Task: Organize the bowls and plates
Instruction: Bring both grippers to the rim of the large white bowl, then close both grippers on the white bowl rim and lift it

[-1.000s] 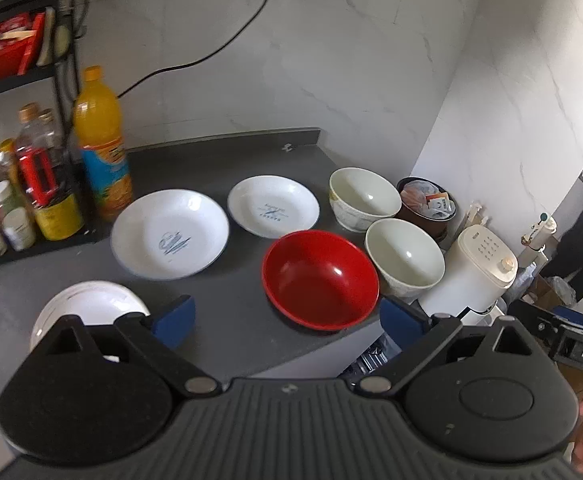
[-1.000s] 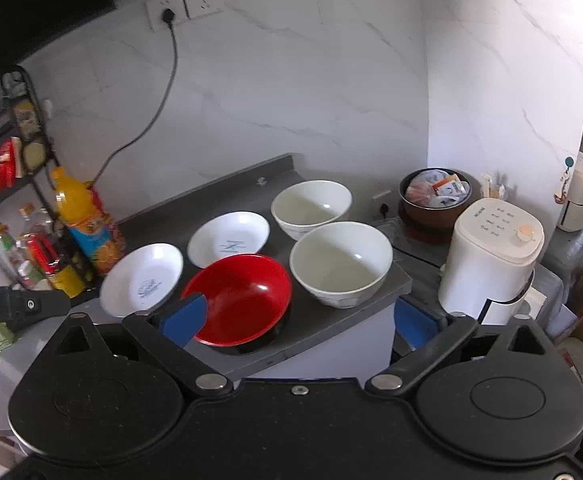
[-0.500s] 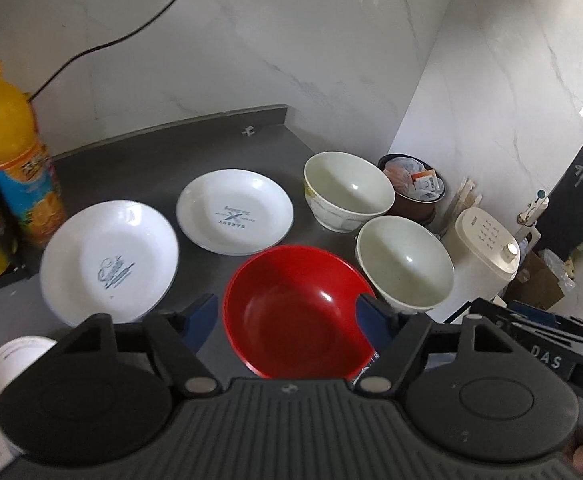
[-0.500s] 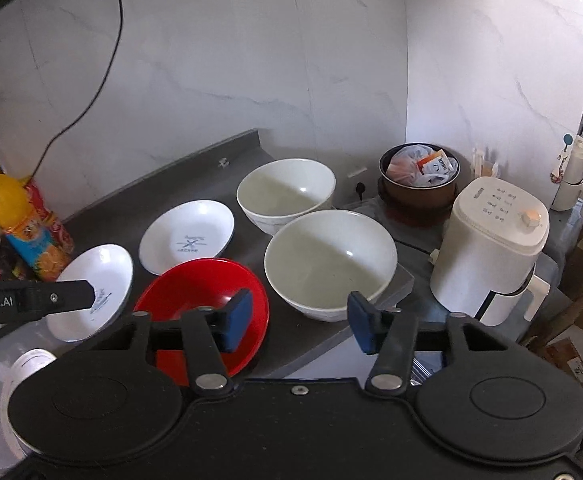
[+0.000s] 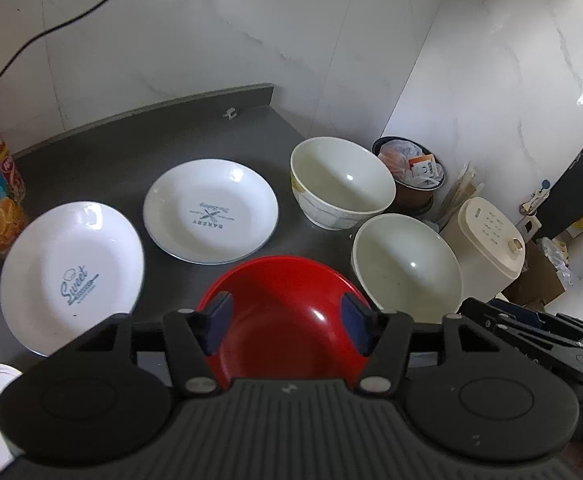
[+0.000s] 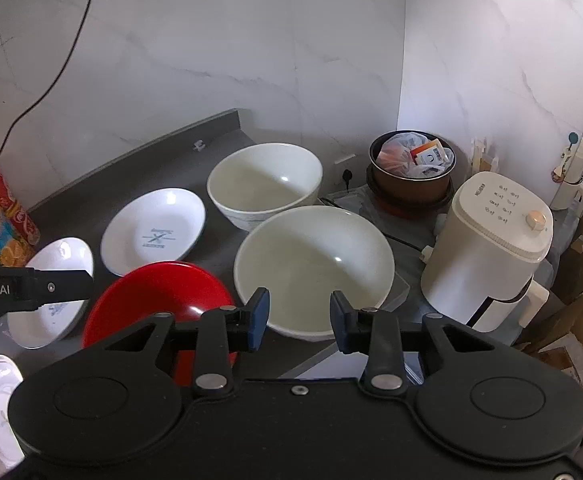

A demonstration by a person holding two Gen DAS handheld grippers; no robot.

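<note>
Two hand-held grippers, left (image 5: 287, 326) and right (image 6: 298, 317), gape empty; glossy red round bowl (image 5: 287, 320) ahead of left may slip off tabletop (image 5: 131, 148).

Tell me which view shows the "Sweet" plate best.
The left wrist view. There the "Sweet" plate lies nearly whole, its blue lettering readable, beside the "Bakery" plate. In the right wrist view the left gripper's body crosses the plate, hiding its middle and most of the print.
</note>
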